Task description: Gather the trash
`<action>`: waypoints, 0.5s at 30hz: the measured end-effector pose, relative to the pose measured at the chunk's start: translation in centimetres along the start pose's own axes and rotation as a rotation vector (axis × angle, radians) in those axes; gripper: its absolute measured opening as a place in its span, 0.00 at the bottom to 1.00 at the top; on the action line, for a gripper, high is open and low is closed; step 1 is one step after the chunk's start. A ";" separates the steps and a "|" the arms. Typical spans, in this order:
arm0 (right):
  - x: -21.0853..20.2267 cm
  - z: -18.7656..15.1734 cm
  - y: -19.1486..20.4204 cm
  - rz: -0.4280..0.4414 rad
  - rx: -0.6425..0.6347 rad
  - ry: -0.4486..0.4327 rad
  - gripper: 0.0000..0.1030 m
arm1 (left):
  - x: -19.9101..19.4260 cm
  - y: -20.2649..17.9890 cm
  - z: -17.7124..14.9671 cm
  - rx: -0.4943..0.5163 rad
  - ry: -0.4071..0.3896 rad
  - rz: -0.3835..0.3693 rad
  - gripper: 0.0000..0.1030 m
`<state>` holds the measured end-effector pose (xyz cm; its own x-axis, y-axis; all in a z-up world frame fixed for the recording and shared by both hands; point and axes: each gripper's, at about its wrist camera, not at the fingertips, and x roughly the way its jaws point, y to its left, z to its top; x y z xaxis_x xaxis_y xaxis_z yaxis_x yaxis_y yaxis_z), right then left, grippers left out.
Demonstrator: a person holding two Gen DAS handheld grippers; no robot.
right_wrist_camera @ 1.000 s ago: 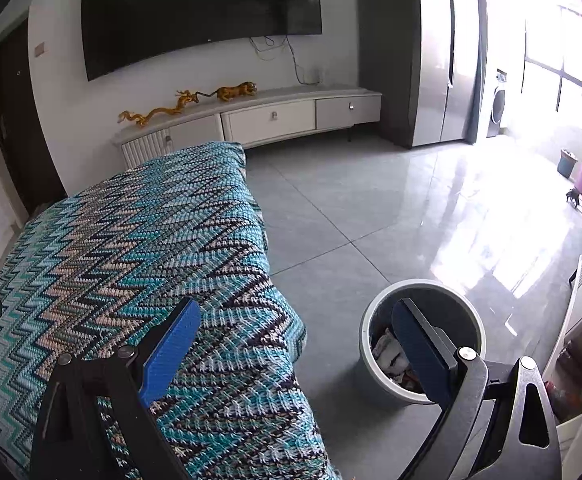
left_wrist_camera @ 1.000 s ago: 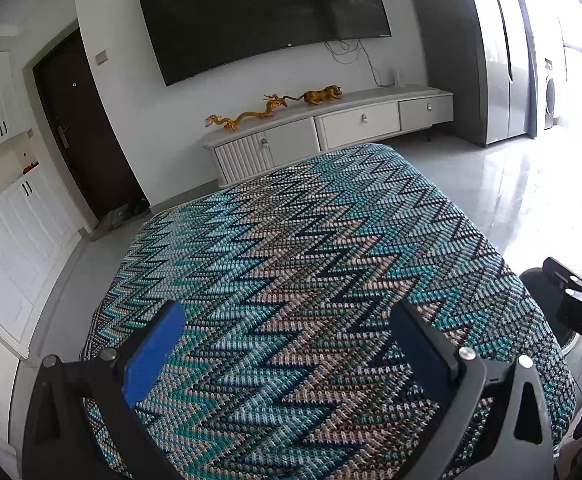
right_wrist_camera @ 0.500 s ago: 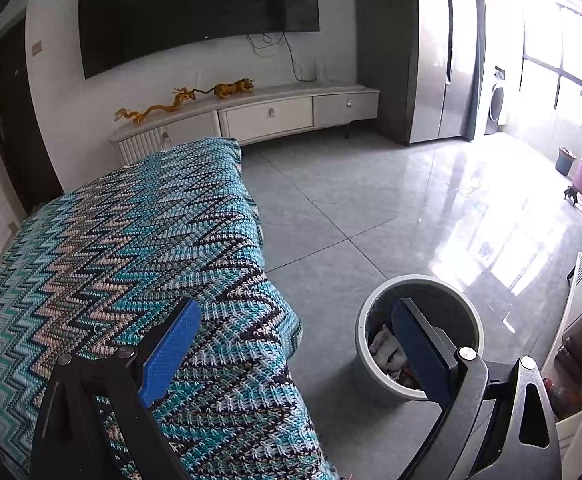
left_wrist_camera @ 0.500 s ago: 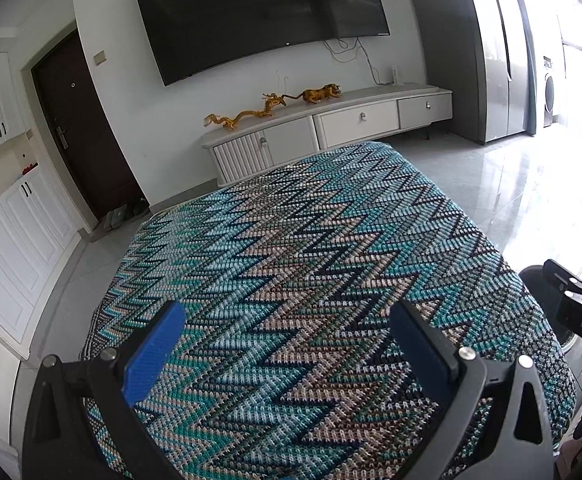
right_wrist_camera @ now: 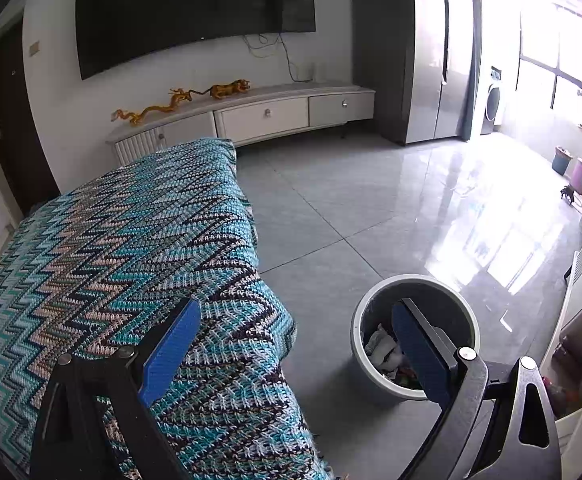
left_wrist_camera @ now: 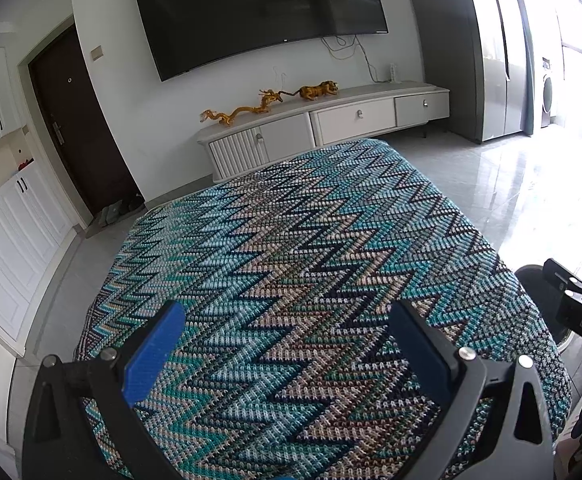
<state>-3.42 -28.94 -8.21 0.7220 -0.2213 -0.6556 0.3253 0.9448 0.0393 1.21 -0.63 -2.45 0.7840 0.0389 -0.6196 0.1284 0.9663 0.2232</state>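
Both claws gape wide and empty: the left claw (left_wrist_camera: 287, 344) above a zigzag-knit worktop (left_wrist_camera: 291, 248), the right claw (right_wrist_camera: 295, 344) with the bin (right_wrist_camera: 415, 336) just beyond its right finger. Crumpled trash (right_wrist_camera: 383, 350) lies inside the bin. No loose trash shows; a careless swing could probably tip the bin.

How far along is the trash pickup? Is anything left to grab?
Done: crumpled trash already lies in the bin on the floor beside the zigzag blanket. In hand: nothing; the left claw and right claw are both open and empty. Left: no loose trash shows on the blanket or the floor in either view, so the job looks nearly or fully finished.
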 end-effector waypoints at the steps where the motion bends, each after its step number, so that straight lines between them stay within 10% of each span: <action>1: 0.0 0.0 0.0 -0.001 0.000 -0.001 0.93 | 0.0 0.1 0.0 -0.002 0.000 -0.002 1.00; 15: -0.7 0.0 0.8 -0.023 -0.024 -0.025 0.93 | -0.5 1.6 0.2 -0.098 -0.020 -0.045 1.00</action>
